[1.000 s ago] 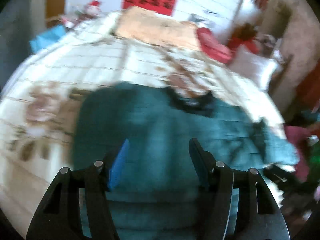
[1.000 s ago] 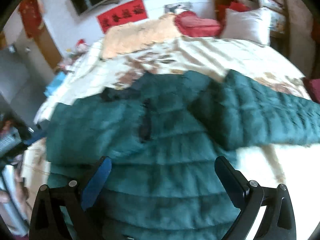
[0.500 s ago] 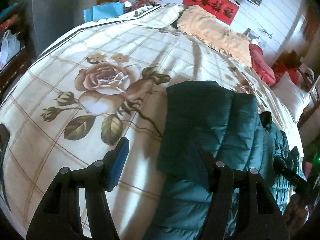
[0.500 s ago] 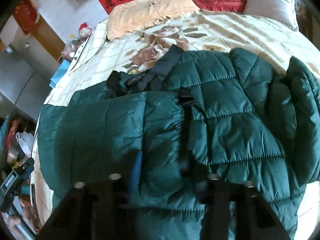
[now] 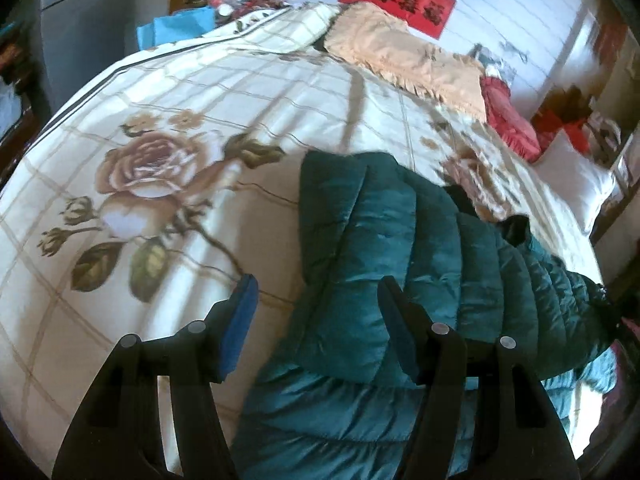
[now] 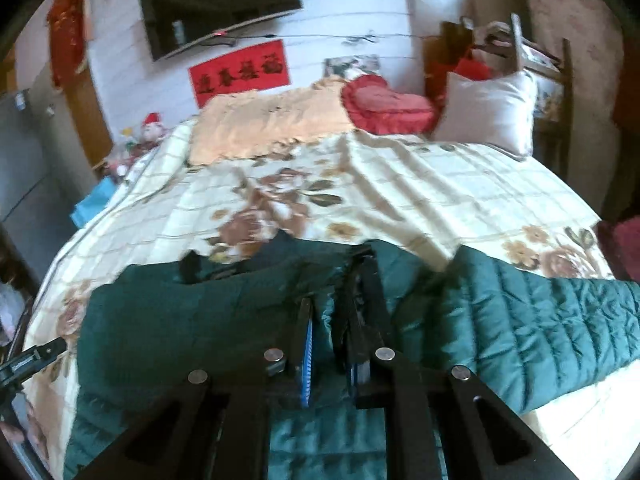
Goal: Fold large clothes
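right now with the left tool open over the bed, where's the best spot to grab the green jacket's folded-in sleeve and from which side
Probably the sleeve's outer folded edge, the puffy lip just ahead of the left tool. Come from the bedspread side with one finger under the lip and one on top: the padding stands proud there, giving a thick, free edge to pinch. The right tool is already shut on the green jacket's middle.
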Demonstrator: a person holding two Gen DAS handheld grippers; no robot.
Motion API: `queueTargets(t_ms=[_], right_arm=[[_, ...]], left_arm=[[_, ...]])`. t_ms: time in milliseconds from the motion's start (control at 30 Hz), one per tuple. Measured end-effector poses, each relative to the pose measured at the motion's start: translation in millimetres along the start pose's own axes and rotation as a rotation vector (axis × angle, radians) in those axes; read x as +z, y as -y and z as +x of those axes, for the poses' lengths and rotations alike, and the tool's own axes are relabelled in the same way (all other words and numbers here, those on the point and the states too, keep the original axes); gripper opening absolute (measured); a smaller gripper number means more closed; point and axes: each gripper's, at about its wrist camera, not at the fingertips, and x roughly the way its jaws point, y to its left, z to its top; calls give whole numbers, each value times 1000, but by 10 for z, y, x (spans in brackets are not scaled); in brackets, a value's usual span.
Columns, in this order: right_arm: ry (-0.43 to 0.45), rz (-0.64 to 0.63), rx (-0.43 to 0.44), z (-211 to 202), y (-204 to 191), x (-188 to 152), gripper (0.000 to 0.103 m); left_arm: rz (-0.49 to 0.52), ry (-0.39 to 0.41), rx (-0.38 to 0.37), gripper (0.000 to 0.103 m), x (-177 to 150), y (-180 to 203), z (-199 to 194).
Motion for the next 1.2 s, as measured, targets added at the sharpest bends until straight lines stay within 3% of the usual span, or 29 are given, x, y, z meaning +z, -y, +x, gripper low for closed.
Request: queueTargets(t_ms=[67,200,267,300,333,433,567,767,967,1200], right_arm=[[-10,-3,-42,111,77,-52,12],[-133,20,23,558,174,-191,13],[-189,25,11,645,214,-223,27],[-192,37,-1,623,247,-230,44],[-173,55,-6,539,289,-219,45],[-136,50,-23,275,264,-186,46],[-88,0,90,6,-18,-138,46],[-122,-137,193,200,-689,-202,46],[-168,-212,158,658,-1035,-299,46],[-214,-196,90,1044,-960,-359,45]], left_arm=[[21,-27,25,62,-22,76,143],[12,-32,49,62,-50,86,321],[12,-37,57,62,-56,82,354],[18,-36,62,62,-58,85,354],[27,-35,64,62,-59,94,339],[37,-19,57,62,-41,131,225],[44,40,30,62,-16,221,51],[117,58,51,62,-10,449,98],[141,31,98,62,-43,505,352],[163,22,122,63,-93,542,498]])
